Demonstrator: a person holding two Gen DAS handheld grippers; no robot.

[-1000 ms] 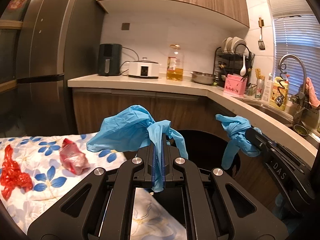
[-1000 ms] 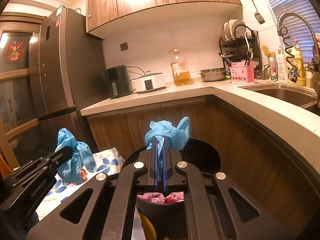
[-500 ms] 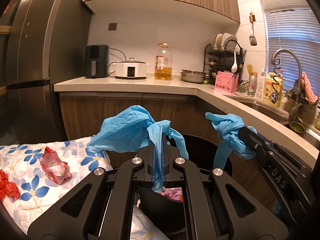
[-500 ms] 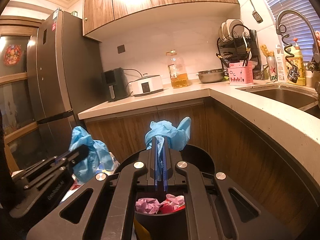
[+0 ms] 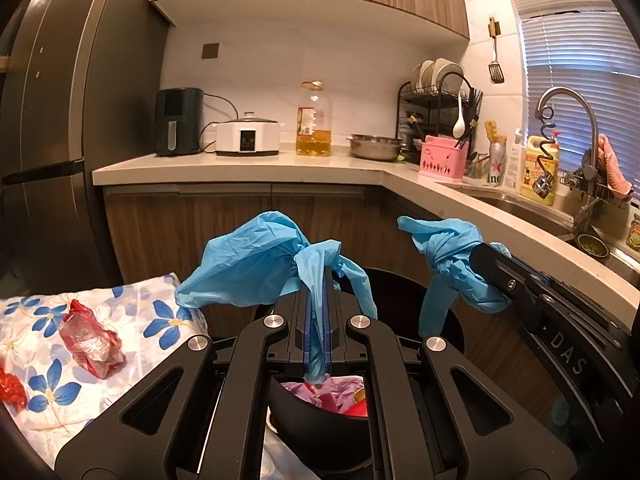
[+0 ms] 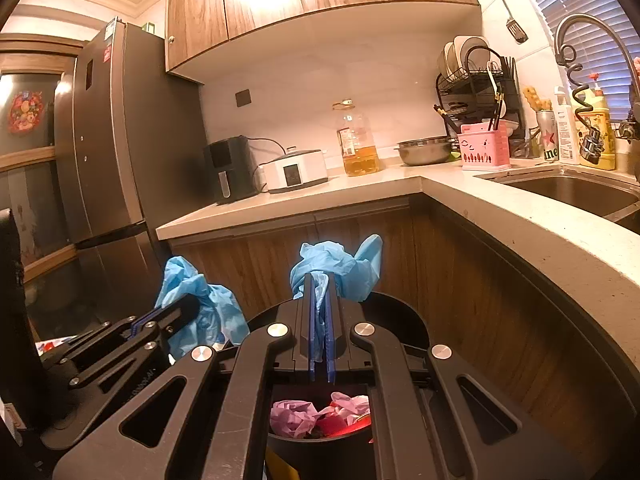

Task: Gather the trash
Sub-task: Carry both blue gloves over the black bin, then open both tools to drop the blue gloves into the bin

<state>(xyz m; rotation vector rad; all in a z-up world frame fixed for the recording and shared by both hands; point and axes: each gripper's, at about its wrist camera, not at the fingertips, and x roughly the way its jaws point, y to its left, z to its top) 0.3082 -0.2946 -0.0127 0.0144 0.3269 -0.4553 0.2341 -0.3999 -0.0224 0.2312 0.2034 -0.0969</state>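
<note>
Grippers (image 5: 316, 280) (image 6: 319, 280) clamp gloves (seemingly over bin).

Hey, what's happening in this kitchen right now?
A person is clearing trash with a gripper in each hand. The left gripper is shut on a crumpled blue glove, and the right gripper is shut on another blue glove. Both hang over a black bin that already holds pink and red scraps. A red wrapper lies on the flowered cloth.

A tall dark steel refrigerator (image 5: 60, 128) fills the left of the frame. Along the pale stone desk (image 5: 248, 165) at centre stand a black air fryer (image 5: 178, 121), a white slow cooker (image 5: 247, 136) and a clear plastic oil jug (image 5: 314, 120). At upper right, a black wire dish rack (image 5: 436, 108).
</note>
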